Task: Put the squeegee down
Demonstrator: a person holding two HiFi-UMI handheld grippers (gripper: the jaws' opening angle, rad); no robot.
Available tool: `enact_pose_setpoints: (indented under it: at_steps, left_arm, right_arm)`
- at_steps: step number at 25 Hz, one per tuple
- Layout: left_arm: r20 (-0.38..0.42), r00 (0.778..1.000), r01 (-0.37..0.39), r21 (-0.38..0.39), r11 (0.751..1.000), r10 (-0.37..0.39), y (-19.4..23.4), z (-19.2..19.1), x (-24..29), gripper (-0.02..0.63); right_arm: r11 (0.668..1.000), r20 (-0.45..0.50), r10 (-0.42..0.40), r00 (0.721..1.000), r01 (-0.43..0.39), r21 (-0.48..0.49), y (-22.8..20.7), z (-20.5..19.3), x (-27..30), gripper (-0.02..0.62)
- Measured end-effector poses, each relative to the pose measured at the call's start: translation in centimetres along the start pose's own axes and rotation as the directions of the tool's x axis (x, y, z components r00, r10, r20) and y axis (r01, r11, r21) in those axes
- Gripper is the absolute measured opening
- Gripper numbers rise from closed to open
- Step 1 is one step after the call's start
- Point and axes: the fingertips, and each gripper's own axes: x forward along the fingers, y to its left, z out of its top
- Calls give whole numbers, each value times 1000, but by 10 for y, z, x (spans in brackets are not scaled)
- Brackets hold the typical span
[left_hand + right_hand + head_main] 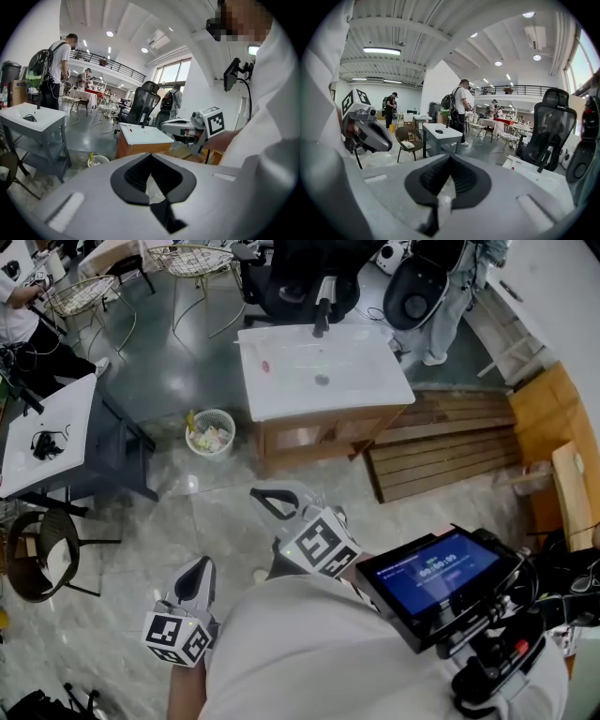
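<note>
No squeegee shows in any view. A white sink basin [319, 367] with a black faucet [323, 313] sits on a wooden cabinet ahead; a small red thing [265, 366] lies on it. My left gripper [201, 563] is held low by my body, its jaws shut with nothing between them, as the left gripper view [150, 155] confirms. My right gripper [258, 495] is held a little further forward, shut and empty too [450, 157]. Both hang over the floor, well short of the basin. Each gripper appears in the other's view: right gripper [176, 124], left gripper [384, 140].
A waste basket [211, 432] stands left of the cabinet. A white-topped table [47, 432] and a round chair [37, 559] are at the left. Wooden slats [441, 451] lie at the right. A lit tablet [436, 573] sits at my chest. People stand further off.
</note>
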Motion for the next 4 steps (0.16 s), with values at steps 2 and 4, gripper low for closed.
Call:
enact_pose_setpoints:
  at_steps: [2,4]
  left_arm:
    - [-2,1000,-2,-1,1000,2,1,-1,2,6]
    - [-3,1000,-4,-2,1000,4,3,-2,2,6]
  right_arm:
    - [1000,-2,-1,1000,1,-3,-1,-2,2,3]
    - [1000,-8,-6,1000,6,-9,-2,-4,4,3]
